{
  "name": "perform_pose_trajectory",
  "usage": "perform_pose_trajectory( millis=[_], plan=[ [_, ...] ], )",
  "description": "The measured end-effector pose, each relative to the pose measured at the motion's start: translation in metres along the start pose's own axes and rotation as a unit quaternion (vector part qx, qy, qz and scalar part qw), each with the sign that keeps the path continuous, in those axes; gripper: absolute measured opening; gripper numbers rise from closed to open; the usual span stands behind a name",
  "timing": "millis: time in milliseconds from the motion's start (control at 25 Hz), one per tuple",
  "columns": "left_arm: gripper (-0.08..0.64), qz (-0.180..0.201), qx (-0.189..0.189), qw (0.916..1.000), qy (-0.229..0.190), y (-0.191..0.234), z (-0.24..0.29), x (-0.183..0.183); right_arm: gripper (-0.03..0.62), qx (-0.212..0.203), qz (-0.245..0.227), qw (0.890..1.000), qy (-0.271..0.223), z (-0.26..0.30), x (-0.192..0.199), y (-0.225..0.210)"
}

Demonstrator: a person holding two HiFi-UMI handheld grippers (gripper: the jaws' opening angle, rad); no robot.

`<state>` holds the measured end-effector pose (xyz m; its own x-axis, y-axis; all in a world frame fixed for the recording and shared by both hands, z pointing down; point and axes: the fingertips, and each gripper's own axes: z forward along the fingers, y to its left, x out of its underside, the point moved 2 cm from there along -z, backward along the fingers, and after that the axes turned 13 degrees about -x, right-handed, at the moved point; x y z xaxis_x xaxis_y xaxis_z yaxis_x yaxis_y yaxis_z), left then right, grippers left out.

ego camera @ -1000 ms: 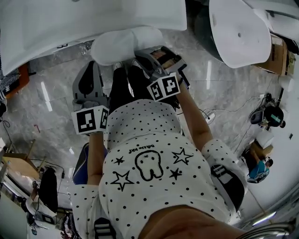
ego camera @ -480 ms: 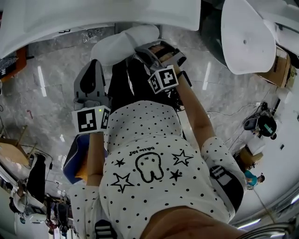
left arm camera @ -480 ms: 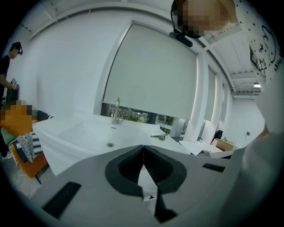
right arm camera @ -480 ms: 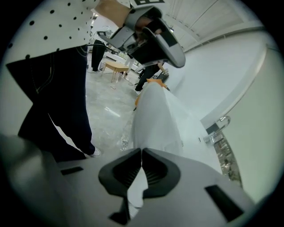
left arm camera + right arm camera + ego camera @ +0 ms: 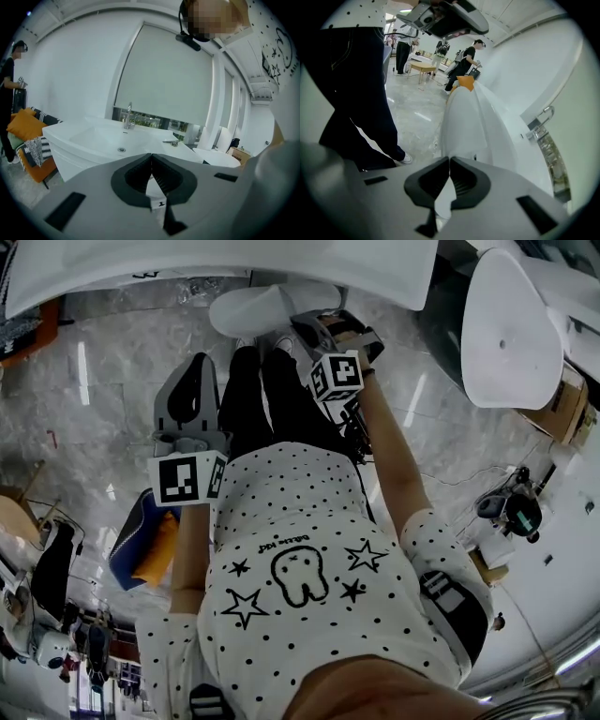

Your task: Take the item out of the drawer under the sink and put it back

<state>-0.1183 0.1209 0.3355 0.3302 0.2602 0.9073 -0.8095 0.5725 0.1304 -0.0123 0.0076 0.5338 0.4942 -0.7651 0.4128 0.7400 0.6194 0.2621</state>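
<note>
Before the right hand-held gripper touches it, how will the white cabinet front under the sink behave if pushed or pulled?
The cabinet front looks glossy and smoothly curved, so the shut right hand-held gripper would probably slide on it. It seems rigid and fixed under the sink, so a push is unlikely to tip it. No handle shows clearly.

Shirt (image 5: 309, 512), white with black dots: one short line of small print (image 5: 284, 542) above the tooth drawing, upside down in the head view, too small to read. Left marker cube (image 5: 186, 480) and right marker cube (image 5: 337, 377): black-and-white square code patterns only.
</note>
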Motion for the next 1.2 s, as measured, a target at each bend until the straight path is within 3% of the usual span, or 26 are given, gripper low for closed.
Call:
perform_pose_trajectory(
  millis=[800,1200],
  plan=[
    [0.005,0.001,-0.017,0.9996,0.024,0.001,-0.015,0.022,0.015,-0.023,0.063,0.997,0.042,0.073,0.062,-0.018],
    [0.005,-0.001,-0.028,0.9990,0.036,0.001,-0.019,0.032,0.015,-0.022,0.067,0.995,0.066,0.103,0.081,-0.025]
  ],
)
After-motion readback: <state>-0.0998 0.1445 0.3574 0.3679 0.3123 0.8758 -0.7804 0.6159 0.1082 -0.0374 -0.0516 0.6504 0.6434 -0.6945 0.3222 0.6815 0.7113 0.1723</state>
